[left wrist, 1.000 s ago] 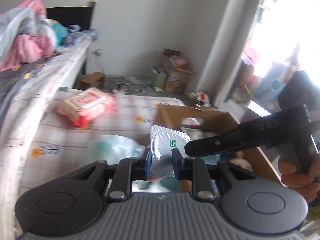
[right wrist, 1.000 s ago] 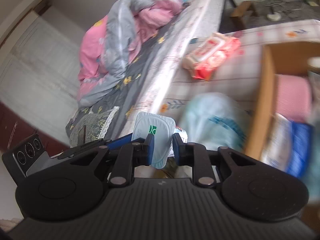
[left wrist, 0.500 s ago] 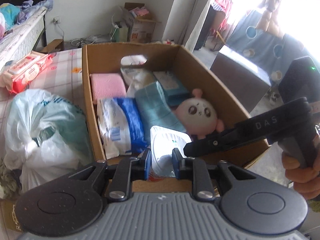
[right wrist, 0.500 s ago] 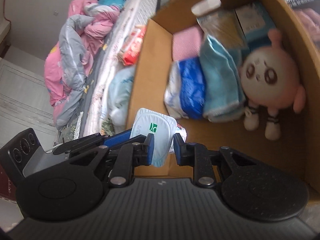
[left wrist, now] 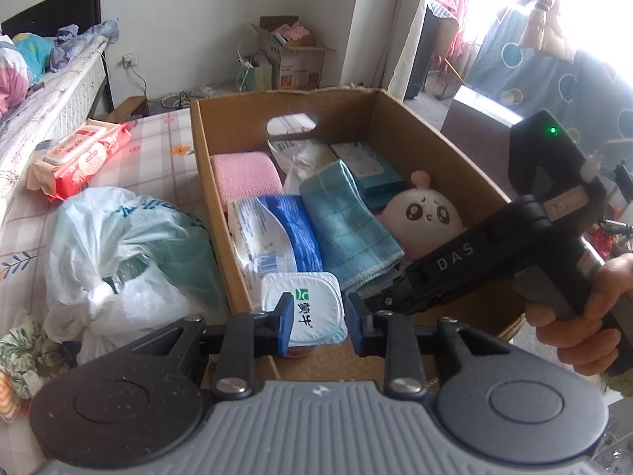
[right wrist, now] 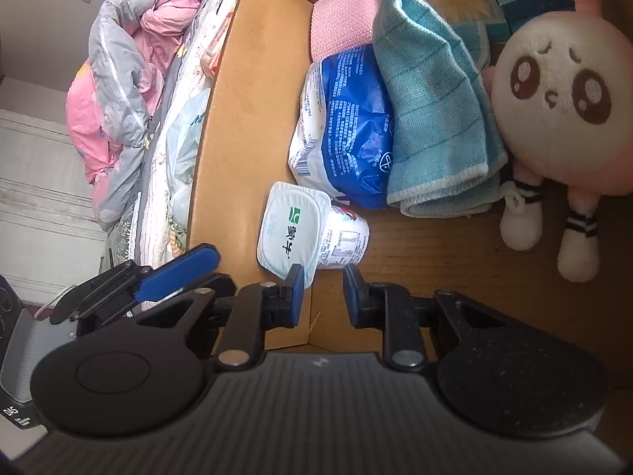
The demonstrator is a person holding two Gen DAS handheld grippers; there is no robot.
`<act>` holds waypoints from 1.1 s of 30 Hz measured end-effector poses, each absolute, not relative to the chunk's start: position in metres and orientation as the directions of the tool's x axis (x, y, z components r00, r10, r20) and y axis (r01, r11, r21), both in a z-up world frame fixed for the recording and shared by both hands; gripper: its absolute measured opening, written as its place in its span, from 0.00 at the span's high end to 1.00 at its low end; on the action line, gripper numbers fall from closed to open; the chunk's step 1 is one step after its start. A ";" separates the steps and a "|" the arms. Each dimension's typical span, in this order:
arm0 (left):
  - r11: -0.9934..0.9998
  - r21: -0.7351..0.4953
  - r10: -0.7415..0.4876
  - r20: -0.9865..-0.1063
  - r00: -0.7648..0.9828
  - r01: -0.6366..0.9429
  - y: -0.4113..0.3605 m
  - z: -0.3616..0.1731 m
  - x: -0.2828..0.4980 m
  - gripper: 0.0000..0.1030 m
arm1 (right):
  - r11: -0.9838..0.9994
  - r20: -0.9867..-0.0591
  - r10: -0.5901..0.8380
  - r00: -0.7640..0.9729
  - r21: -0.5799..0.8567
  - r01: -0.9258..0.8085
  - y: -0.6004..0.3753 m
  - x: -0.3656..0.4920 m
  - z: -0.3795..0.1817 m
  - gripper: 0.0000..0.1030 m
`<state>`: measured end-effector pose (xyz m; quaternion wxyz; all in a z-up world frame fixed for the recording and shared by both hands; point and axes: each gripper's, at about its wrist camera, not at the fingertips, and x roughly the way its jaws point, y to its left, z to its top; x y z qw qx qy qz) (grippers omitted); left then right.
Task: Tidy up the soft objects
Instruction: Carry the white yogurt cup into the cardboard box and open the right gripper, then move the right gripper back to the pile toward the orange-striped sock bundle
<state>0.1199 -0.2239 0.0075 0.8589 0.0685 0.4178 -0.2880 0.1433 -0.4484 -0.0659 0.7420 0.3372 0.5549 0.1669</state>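
The cardboard box (left wrist: 213,182) is already pretty packed: a pink pad (left wrist: 245,174) at the back, a blue-and-white pack (left wrist: 273,237), a folded teal towel (left wrist: 344,221), a small blue carton (left wrist: 368,174) and a round-faced plush doll (left wrist: 423,213) against the right wall. Outside it, on the left, a stuffed plastic bag (left wrist: 118,253) leans on the wall, with a red pack of wipes (left wrist: 79,154) further back.

The yogurt cup (right wrist: 292,229) lies on its side on the box floor in the near left corner, touching the blue-and-white pack, lid facing the grippers. The box's near wall sits right under both tools.

The left gripper (left wrist: 316,324) has just been opening. It's only a narrow gap, with the cup lined up between the pads and daylight on the right side. The right gripper (right wrist: 323,285), gripped by a hand (left wrist: 581,316), is closed to its narrowest and pinches nothing. The lid rim sits right at its left pad.
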 end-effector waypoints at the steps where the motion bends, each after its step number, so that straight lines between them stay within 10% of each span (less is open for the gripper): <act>1: 0.824 -0.128 -0.445 -0.750 0.490 0.552 -0.220 0.011 0.119 0.71 | 0.719 -0.712 0.618 0.334 0.683 0.125 -0.449 0.144 -0.064 0.79; 9: 0.856 -0.113 -0.442 -0.664 0.602 0.504 -0.176 0.042 0.105 0.42 | 0.753 -0.704 0.566 0.429 0.653 0.079 -0.454 0.152 -0.034 0.75; 18: 0.912 -0.113 -0.359 -0.686 0.633 0.395 -0.122 0.034 0.095 0.40 | 0.865 -0.779 0.486 0.396 0.494 -0.090 -0.405 0.211 -0.041 0.56; 33: 0.937 -0.206 -0.341 -0.721 0.603 0.284 -0.066 0.012 0.094 0.40 | 0.783 -0.763 0.605 0.229 0.622 0.002 -0.410 0.216 -0.079 0.55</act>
